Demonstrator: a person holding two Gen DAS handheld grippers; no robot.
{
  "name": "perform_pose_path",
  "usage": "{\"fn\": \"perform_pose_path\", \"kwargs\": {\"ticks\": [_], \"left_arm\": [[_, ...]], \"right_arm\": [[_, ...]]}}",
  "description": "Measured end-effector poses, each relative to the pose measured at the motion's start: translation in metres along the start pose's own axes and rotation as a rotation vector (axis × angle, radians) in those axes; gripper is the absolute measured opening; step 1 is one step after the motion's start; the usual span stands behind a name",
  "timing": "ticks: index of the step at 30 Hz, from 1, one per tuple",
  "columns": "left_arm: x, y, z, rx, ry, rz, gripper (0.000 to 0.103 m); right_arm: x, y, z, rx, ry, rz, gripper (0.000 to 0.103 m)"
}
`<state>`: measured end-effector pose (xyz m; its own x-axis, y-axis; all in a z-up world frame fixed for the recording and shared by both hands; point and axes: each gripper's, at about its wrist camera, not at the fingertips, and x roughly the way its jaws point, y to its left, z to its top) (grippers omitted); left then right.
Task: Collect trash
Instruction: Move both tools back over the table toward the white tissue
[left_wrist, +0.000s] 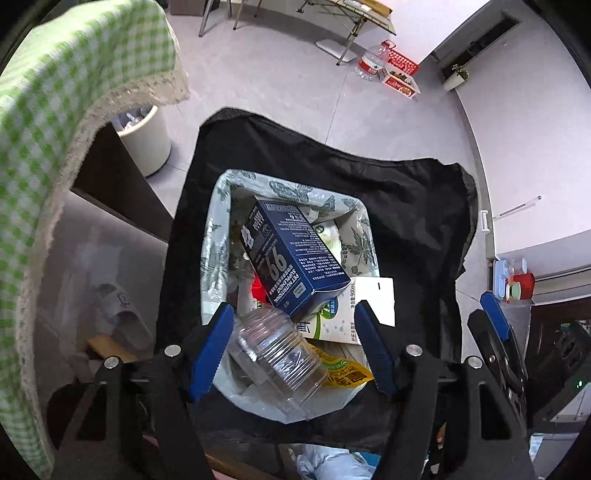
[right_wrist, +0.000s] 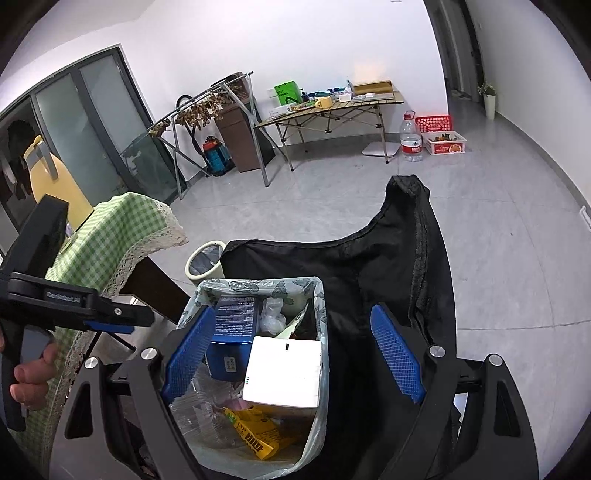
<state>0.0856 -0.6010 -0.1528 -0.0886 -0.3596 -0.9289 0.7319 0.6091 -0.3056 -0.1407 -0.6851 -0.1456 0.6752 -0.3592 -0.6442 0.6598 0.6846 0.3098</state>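
A trash bin lined with a leaf-patterned bag (left_wrist: 218, 229) (right_wrist: 258, 286) rests on a black fabric chair (left_wrist: 406, 206). It holds a dark blue box (left_wrist: 291, 254) (right_wrist: 232, 325), a white carton (left_wrist: 373, 299) (right_wrist: 284, 369), a yellow wrapper (left_wrist: 347, 373) (right_wrist: 258, 432) and a clear plastic jar (left_wrist: 277, 354). My left gripper (left_wrist: 294, 308) hangs open over the bin. The jar lies on the trash between its blue pads, beside the left pad and well apart from the right one. My right gripper (right_wrist: 295, 325) is open over the same bin, holding nothing.
A table with a green checked cloth (left_wrist: 55, 129) (right_wrist: 110, 236) stands left of the chair. Behind it is a round cream waste bin (left_wrist: 147, 140) (right_wrist: 205, 262). A grey slipper (left_wrist: 125, 317) lies under the table. Far off are a folding table (right_wrist: 332, 107), a water bottle (right_wrist: 410, 138) and a red basket (right_wrist: 434, 123).
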Motion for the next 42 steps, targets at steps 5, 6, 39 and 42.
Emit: {"fn": "perform_pose_path", "kwargs": {"ticks": [5, 6, 39, 42], "left_arm": [[-0.041, 0.008, -0.009, 0.068, -0.081, 0.031, 0.072], [-0.050, 0.011, -0.011, 0.081, -0.105, 0.044, 0.073], [-0.340, 0.482, -0.212, -0.693, -0.697, 0.365, 0.089], [-0.314, 0.510, -0.225, -0.747, -0.663, 0.330, 0.089]], "right_arm": [[-0.013, 0.013, 0.011, -0.015, -0.019, -0.002, 0.082], [-0.015, 0.017, 0.012, -0.019, -0.023, 0.001, 0.082], [-0.053, 0.475, -0.019, -0.651, 0.054, 0.504, 0.083], [-0.040, 0.525, -0.037, -0.692, 0.114, 0.571, 0.083]]}}
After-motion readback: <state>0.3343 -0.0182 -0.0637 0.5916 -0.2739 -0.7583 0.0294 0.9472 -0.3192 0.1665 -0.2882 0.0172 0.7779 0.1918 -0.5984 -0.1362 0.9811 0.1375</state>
